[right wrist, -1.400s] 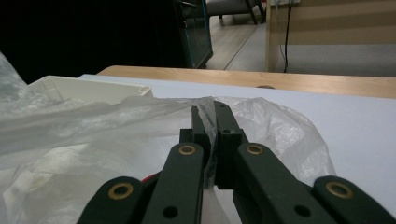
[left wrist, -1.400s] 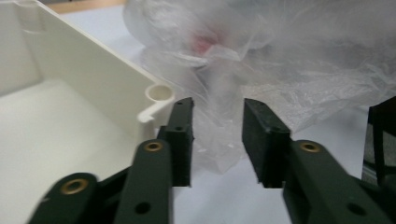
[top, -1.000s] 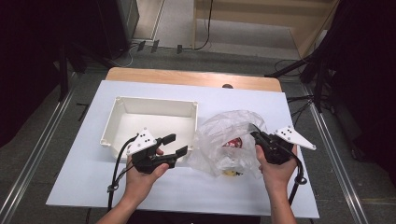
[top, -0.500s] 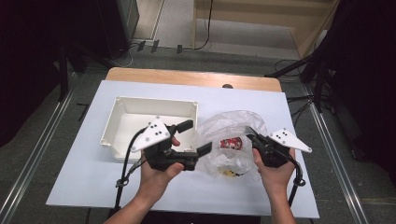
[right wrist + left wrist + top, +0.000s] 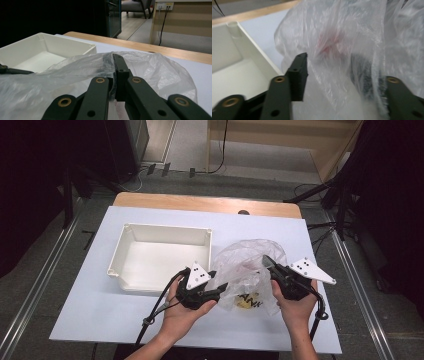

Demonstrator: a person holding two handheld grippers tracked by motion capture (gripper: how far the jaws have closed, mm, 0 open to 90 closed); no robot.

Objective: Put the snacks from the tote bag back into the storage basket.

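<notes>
A crumpled clear plastic bag [image 5: 245,255] lies on the white table, right of a white tray [image 5: 165,227]. Through the film I see a yellow-and-black item [image 5: 248,301] and something red [image 5: 324,43]. My left gripper [image 5: 220,287] reaches into the bag's left side. Its jaws have just been closing and stand apart, with loose film [image 5: 352,32] bunched between them and draped over the right jaw. My right gripper [image 5: 266,260] is shut on the bag's right edge, with the film pinched between its jaws [image 5: 115,60].
The tray's wall [image 5: 249,50] stands just left of my left gripper, and the tray [image 5: 50,42] looks empty. A wooden strip [image 5: 207,202] borders the table's far edge. Cables trail from both grippers toward the near edge.
The left gripper has moved right, from beside the tray's front corner into the bag's side. Its jaws spread wide, then narrowed around the film. The right gripper has kept still.
</notes>
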